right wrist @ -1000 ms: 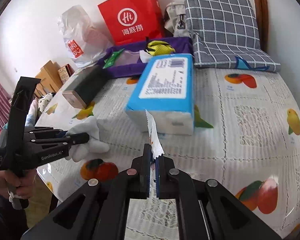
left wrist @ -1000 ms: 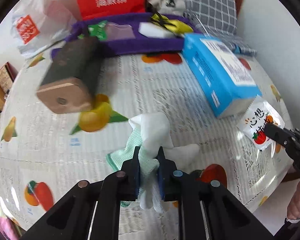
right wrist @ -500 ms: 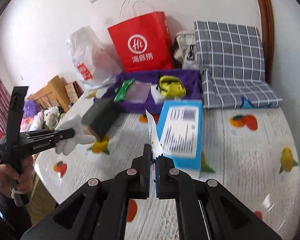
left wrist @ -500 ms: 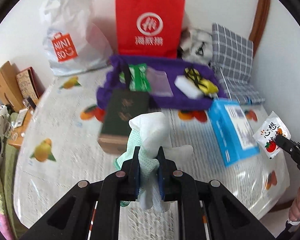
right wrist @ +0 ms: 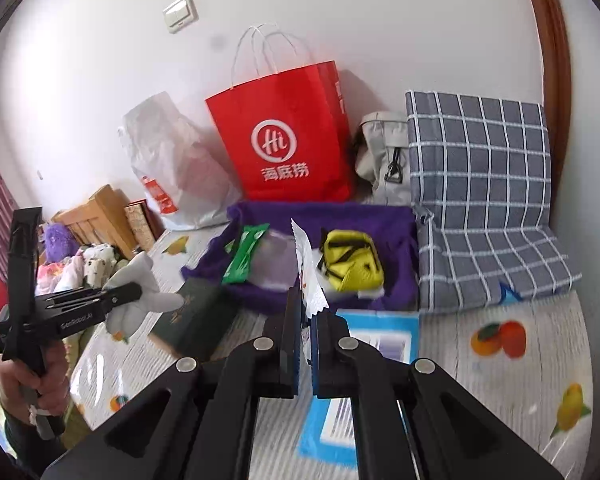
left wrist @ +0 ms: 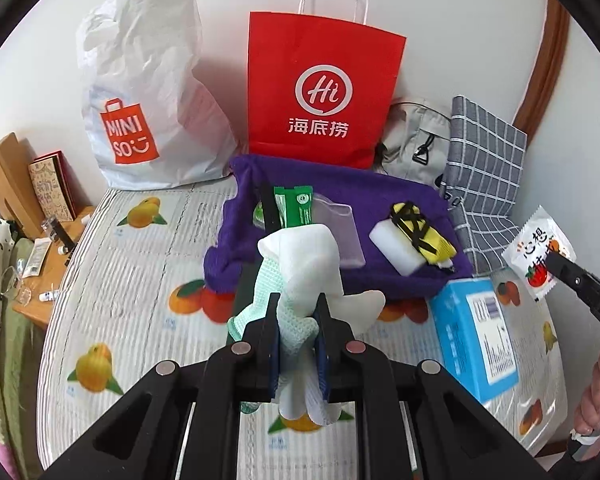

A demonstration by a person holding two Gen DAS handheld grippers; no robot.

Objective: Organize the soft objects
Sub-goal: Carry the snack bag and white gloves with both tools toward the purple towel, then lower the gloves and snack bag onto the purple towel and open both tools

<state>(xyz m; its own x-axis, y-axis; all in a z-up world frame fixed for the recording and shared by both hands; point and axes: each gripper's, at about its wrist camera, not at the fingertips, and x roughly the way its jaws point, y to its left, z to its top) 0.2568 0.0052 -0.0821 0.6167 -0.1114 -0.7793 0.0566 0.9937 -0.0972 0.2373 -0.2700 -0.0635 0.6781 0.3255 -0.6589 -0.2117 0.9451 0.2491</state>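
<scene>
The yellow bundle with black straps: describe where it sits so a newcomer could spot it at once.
Find the red paper bag standing against the wall; a purple cloth lies on the table right in front of it. The yellow bundle sits on that cloth's right part, resting on a white foam block. It is the only yellow thing there, crossed by black straps.

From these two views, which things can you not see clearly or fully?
- Dark green box: in the left wrist view, mostly hidden behind the white cloth that the left claw holds; blurred in the right wrist view.
- Blue tissue pack: right wrist view, blurred and partly covered by the right claw.
- White sachet: right wrist view, seen edge-on, print unreadable.
</scene>
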